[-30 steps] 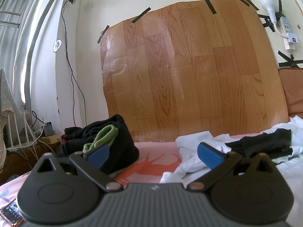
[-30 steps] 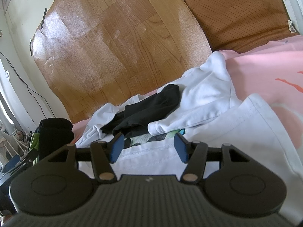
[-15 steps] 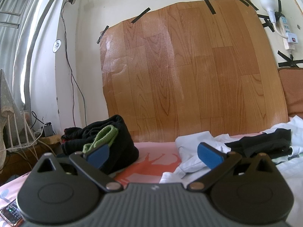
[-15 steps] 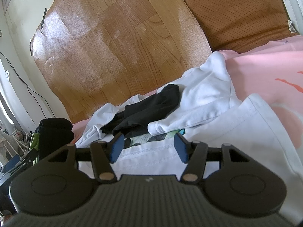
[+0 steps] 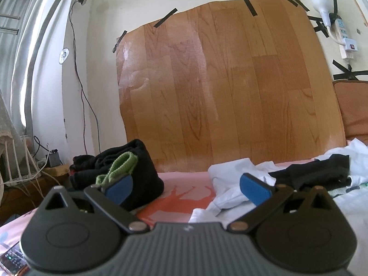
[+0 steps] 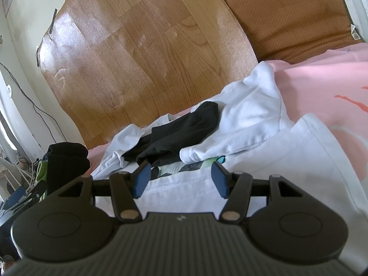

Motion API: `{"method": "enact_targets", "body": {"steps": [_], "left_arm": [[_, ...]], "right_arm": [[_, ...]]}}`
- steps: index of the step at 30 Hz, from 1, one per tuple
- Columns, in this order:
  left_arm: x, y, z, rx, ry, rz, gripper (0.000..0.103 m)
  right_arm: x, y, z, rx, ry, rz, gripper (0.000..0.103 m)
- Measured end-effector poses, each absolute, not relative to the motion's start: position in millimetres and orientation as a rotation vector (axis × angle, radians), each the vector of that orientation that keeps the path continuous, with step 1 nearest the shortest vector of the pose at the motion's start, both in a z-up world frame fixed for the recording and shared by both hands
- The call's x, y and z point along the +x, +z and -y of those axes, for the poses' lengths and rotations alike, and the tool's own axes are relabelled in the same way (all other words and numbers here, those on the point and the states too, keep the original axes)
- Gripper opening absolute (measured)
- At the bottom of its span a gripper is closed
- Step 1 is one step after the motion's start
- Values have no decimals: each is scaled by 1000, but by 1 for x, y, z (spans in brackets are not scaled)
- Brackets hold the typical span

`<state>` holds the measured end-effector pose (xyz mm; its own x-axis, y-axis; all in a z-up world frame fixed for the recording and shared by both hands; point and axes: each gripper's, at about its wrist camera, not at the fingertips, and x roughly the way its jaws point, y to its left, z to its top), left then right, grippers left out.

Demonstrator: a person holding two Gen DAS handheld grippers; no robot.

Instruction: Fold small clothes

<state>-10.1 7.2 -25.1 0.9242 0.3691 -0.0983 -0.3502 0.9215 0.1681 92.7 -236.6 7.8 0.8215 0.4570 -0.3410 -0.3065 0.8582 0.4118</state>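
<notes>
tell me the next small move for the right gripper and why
Probably ease the right gripper down onto the white shirt hem just ahead and close: both grippers are open and empty, and that hem lies flat between its pads.

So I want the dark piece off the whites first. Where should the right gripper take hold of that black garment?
Probably at the black garment's near bunched edge, just past the open right gripper. It lies crumpled on the white shirt, and that raised fold gives the pads something to pinch. Come in low from the near side, so the shirt beneath stays out of the jaws.
</notes>
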Motion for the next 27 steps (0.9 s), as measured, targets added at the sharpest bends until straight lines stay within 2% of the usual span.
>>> {"method": "enact_targets", "body": {"steps": [6,13,18,27], "left_arm": [[-3,-26,-3,176,349,-172,103],[23,-36,11,305,287,-352,103],[13,-37,12,301,269,-295,103],[20,-36,10,293,250,-343,103]], "right_arm": [[92,8,236,348,414,-449,61],[97,6,226,291,360,-512,61],[95,5,230,316,369,-498,61],[92,7,233,344,397,-461,61]]}}
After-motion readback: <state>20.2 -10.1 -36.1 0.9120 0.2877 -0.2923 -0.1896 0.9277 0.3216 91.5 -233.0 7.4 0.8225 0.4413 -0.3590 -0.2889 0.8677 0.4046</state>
